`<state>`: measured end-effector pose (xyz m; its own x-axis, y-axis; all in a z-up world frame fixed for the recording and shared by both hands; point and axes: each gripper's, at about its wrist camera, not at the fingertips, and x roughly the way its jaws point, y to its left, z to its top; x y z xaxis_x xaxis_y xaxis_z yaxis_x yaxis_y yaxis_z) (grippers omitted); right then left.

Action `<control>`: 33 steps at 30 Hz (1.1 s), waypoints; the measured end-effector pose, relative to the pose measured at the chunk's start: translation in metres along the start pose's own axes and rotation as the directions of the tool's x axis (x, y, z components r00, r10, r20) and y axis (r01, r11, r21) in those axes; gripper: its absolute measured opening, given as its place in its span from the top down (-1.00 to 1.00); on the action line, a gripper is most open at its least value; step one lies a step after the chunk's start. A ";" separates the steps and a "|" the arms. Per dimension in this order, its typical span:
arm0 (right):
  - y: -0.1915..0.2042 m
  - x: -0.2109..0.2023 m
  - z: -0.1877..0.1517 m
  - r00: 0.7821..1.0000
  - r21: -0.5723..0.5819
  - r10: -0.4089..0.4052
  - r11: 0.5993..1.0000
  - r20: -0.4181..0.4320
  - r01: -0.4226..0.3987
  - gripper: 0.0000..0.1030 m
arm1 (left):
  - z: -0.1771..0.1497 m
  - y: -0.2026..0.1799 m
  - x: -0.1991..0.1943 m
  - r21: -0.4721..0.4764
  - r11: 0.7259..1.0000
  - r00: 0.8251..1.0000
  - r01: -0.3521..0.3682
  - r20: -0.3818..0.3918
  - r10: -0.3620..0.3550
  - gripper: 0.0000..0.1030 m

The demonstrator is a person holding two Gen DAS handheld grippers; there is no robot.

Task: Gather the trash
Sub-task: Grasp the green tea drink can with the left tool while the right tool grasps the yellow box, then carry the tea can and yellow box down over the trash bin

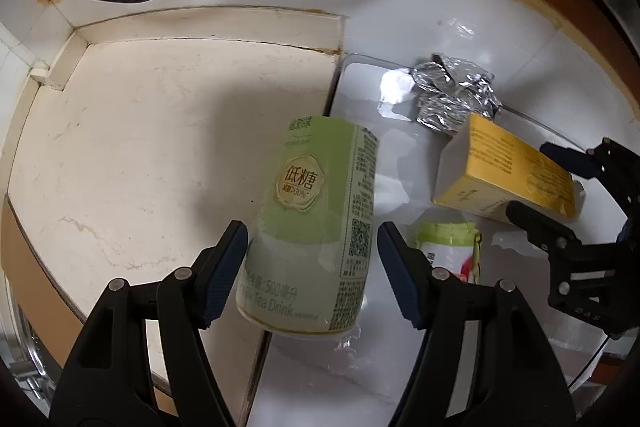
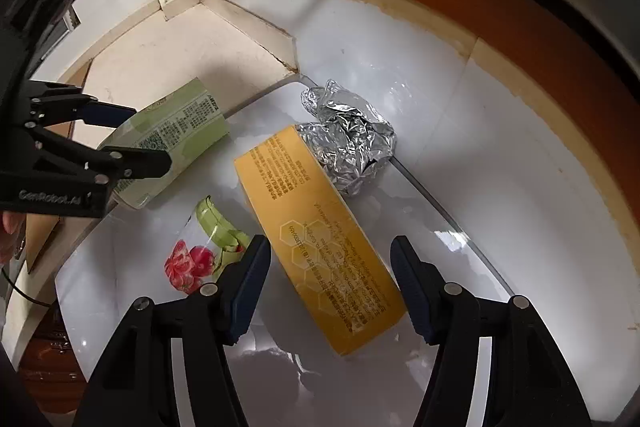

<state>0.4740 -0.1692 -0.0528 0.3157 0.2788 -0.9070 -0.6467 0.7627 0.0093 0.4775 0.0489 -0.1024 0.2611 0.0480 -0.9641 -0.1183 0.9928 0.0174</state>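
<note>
Your left fingers point(image 1: 312, 267) stand open around the bottle point(image 1: 320, 223), pads not pressing; your right fingers point(image 2: 332, 283) stand open astride the box point(image 2: 320, 239). Close off-centre and the bottle may roll, or the box may shove the foil point(image 2: 352, 139).

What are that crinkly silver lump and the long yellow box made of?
The silver lump looks like aluminium foil: mirror-bright, with sharp crumpled creases. The yellow box looks like printed cardboard, matte or faintly satin, with crisp folded edges and flat faces covered in small print.
</note>
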 end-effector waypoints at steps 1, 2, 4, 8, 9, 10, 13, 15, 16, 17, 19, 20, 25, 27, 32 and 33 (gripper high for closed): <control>-0.001 0.001 0.000 1.000 -0.003 0.006 1.000 0.003 -0.006 -0.21 | 0.000 0.001 0.001 -0.003 1.000 1.000 0.001 0.005 -0.001 -0.20; -0.002 0.003 -0.002 1.000 -0.007 0.010 1.000 0.003 -0.010 -0.20 | -0.001 0.001 0.001 -0.006 1.000 1.000 0.005 0.010 -0.005 -0.19; -0.002 0.005 -0.005 1.000 -0.011 0.020 1.000 0.000 -0.020 -0.10 | -0.005 0.008 -0.005 -0.015 1.000 1.000 0.009 0.019 -0.009 -0.18; 0.000 0.004 -0.016 1.000 -0.013 0.020 1.000 0.004 -0.020 0.08 | -0.012 0.013 -0.008 -0.043 0.999 0.999 -0.003 0.032 0.005 -0.14; 0.001 0.003 -0.020 1.000 -0.003 0.021 1.000 0.010 -0.021 0.11 | -0.015 0.016 -0.012 -0.050 0.999 0.999 -0.001 0.037 0.003 -0.14; 0.001 0.001 -0.023 1.000 0.015 0.021 1.000 0.018 -0.021 0.13 | -0.019 0.018 -0.017 -0.057 0.998 0.999 0.002 0.042 0.000 -0.14; 0.002 -0.010 -0.029 0.999 0.075 0.003 0.997 0.048 -0.006 0.16 | -0.030 0.023 -0.031 -0.067 0.997 0.997 0.025 0.071 -0.020 -0.13; 0.001 -0.015 -0.032 0.998 0.122 0.001 0.993 0.070 -0.010 0.17 | -0.038 0.026 -0.043 -0.072 0.997 0.995 0.040 0.089 -0.033 -0.13; 0.002 -0.018 -0.033 0.997 0.140 -0.005 0.990 0.077 -0.006 0.17 | -0.043 0.027 -0.049 -0.074 0.996 0.994 0.051 0.097 -0.044 -0.13; 0.003 -0.020 -0.035 0.996 0.157 -0.012 0.988 0.083 -0.002 0.17 | -0.050 0.029 -0.057 -0.077 0.995 0.992 0.066 0.109 -0.057 -0.13; 0.011 -0.026 -0.037 0.995 0.195 -0.025 0.981 0.097 0.006 0.18 | -0.061 0.032 -0.070 -0.079 0.993 0.990 0.085 0.122 -0.075 -0.13; 0.015 -0.030 -0.038 0.994 0.216 -0.028 0.976 0.106 0.004 0.18 | -0.069 0.034 -0.078 -0.079 0.992 0.988 0.097 0.129 -0.086 -0.13; 0.039 -0.061 -0.058 0.989 0.289 -0.049 0.957 0.140 0.006 0.18 | -0.112 0.039 -0.115 -0.055 0.988 0.978 0.141 0.161 -0.131 -0.13; 0.051 -0.074 -0.067 0.986 0.315 -0.057 0.949 0.156 0.005 0.18 | -0.129 0.041 -0.128 -0.040 0.988 0.975 0.148 0.171 -0.139 -0.13; 0.084 -0.118 -0.098 0.977 0.392 -0.077 0.920 0.197 -0.007 0.18 | -0.177 0.046 -0.160 0.005 0.987 0.966 0.159 0.207 -0.157 -0.13; 0.093 -0.123 -0.104 0.975 0.409 -0.082 0.912 0.206 -0.010 0.18 | -0.185 0.048 -0.166 0.010 0.987 0.964 0.162 0.210 -0.160 -0.13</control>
<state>0.3027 -0.1928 0.0159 0.5042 0.3295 -0.7983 -0.3091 0.9320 0.1895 0.2513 0.0685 0.0090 0.4721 -0.0900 -0.8769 -0.0649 0.9885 -0.1364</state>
